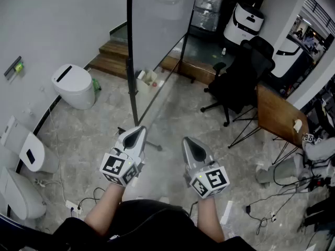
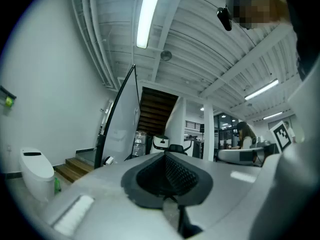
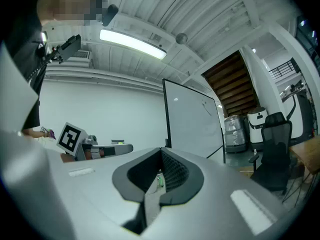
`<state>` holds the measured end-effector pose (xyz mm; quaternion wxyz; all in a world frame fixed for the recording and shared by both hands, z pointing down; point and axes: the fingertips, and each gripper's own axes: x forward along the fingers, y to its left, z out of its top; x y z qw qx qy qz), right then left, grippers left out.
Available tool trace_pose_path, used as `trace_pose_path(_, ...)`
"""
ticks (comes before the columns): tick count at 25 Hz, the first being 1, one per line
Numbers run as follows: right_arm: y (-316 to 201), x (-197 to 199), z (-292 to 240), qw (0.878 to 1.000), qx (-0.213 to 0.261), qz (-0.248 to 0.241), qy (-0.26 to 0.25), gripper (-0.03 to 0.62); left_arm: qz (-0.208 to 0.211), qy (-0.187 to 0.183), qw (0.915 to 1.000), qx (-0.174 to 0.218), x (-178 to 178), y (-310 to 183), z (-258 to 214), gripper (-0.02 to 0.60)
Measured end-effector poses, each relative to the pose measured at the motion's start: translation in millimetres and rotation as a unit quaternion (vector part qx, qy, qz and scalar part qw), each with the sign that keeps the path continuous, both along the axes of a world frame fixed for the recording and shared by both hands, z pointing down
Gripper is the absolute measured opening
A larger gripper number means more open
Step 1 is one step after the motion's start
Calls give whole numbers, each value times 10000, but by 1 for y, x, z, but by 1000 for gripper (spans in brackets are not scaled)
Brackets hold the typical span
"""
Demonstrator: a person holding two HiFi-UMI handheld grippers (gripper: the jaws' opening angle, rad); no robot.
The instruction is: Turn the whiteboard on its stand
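Note:
The whiteboard stands upright on its black stand ahead of me, its grey face seen steeply from above. It also shows in the left gripper view as a whiteboard seen edge-on, and in the right gripper view as a whiteboard facing the camera. My left gripper hangs just short of the stand's post, jaws together and empty, apart from the board. My right gripper is level with it to the right, also shut on nothing. In their own views, the left gripper and right gripper point up towards the ceiling.
White rounded machines stand along the left wall. A black office chair and a wooden table are to the right of the board. Wooden steps lie behind it. Cables trail over the floor at the right.

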<state>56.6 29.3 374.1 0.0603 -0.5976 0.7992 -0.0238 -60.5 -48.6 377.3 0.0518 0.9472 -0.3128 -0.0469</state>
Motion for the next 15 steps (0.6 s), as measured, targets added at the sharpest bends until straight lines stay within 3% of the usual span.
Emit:
trace_pose_path(9,-25,-2,-10,9993,97,75,363,8,-333,-2,9991,243,-4,-26,-9,0)
trace_pose_path(15,-27,-2,-7,9995,57,7,316,8,-407,-55,9984,393,-7,-28,-12,2)
